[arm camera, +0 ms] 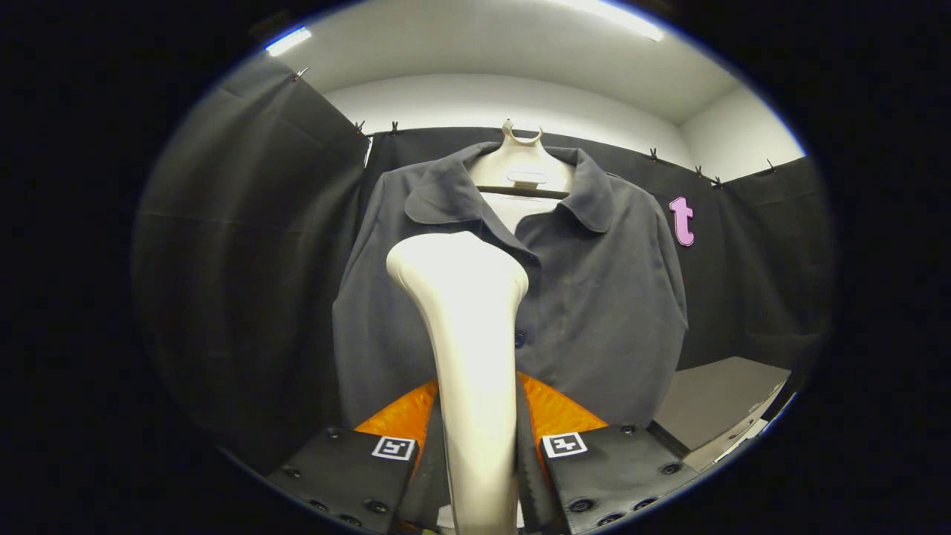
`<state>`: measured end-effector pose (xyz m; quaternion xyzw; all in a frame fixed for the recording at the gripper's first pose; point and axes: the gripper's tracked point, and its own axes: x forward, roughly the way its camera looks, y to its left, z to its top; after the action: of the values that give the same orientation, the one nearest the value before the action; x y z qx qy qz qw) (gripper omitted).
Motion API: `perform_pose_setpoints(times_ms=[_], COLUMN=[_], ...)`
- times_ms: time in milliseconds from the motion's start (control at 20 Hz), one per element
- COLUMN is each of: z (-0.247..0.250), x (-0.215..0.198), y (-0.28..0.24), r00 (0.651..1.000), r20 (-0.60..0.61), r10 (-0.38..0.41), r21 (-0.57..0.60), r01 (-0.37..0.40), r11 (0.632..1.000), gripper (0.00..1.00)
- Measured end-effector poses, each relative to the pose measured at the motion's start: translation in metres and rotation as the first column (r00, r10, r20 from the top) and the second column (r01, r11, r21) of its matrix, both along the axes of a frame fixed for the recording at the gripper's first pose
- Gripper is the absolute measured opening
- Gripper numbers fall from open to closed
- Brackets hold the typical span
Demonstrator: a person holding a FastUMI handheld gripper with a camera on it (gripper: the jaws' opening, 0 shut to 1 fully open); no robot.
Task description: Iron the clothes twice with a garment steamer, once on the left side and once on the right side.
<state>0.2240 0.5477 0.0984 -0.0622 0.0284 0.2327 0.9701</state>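
A dark grey collared shirt hangs on a cream hanger in front of the black cloth wall, its buttons running down the middle. My gripper is shut on the white handle of a garment steamer, both fingers pressing its sides. The steamer stands upright between the fingers. Its wide head rests at chest height against the shirt, just left of the button line, below the collar. The head hides part of the shirt's left front.
A grey table top shows low to the right of the shirt, with a white edge strip. Black cloth walls close in on the left and behind. An orange surface shows just behind the fingers.
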Motion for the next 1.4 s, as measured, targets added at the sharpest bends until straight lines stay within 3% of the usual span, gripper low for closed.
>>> perform_pose_setpoints(times_ms=[450, 1400], z=[-0.008, -0.095], x=[0.022, -0.016], y=[0.028, 0.015], r00=[1.000, 0.990], r20=[0.014, -0.138], r10=[-0.015, -0.003], r21=[-0.050, -0.125], r01=[0.015, -0.015], r11=[0.999, 0.992], gripper=[0.48, 0.48])
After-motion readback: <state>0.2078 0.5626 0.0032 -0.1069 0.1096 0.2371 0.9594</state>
